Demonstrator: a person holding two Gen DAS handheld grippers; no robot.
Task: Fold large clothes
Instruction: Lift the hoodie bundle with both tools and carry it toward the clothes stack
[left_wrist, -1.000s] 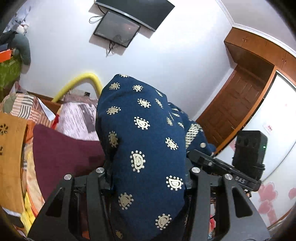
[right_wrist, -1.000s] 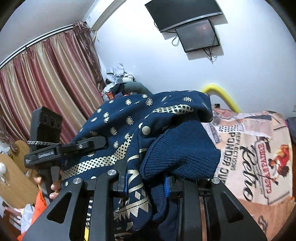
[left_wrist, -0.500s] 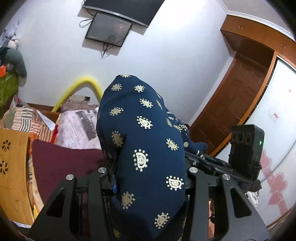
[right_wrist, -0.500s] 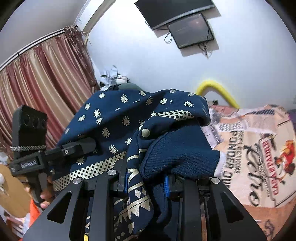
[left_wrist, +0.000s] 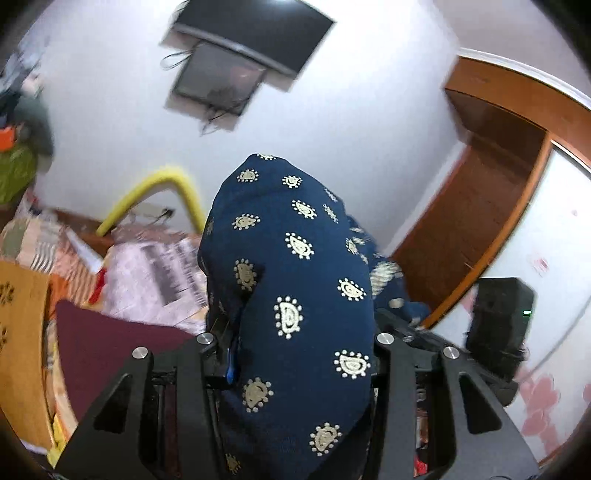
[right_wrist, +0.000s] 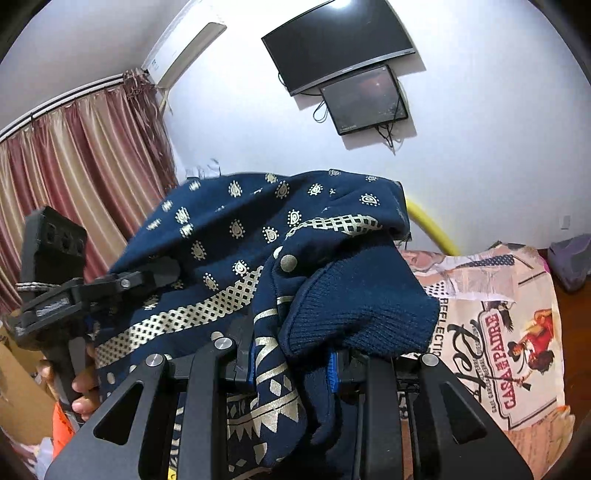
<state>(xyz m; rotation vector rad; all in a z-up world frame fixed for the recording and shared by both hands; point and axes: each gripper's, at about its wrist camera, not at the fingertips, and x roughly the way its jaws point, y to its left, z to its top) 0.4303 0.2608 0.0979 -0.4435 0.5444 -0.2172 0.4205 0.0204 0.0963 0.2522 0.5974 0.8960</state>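
Left gripper (left_wrist: 295, 354) clamped on a thick bunch of the navy sweater (left_wrist: 291, 302), gold paisley motifs running up the fold that rises between the black fingers (left_wrist: 207, 369) and hides the fingertips. Right gripper (right_wrist: 291, 369) likewise pinching the same sweater (right_wrist: 258, 236), here at a ribbed knit cuff (right_wrist: 354, 310) and a gold diamond-band hem, blue pads (right_wrist: 332, 373) just visible against the cloth. Garment held up in the air between both tools, draped from one to the other, above the bed with its printed bedspread (right_wrist: 509, 332). No containers in view. Beyond, a maroon pillow (left_wrist: 110, 347) on the bed, a yellow curved bar (left_wrist: 155, 188) at its head, a wall-mounted TV (right_wrist: 340, 55) with a smaller screen (right_wrist: 365, 99) under it, red-and-cream curtains (right_wrist: 81, 177), a wooden door (left_wrist: 461, 229). From the right wrist view, the left tool and the person's hand (right_wrist: 81, 391) seen at the left edge, cloth bunched over it. Compared with a second ago: both grips unchanged, sweater lifted a little higher and tilted, left wrist view now motion-blurred and swung more toward the door, the other tool's black body (left_wrist: 498, 328) shifted rightward.
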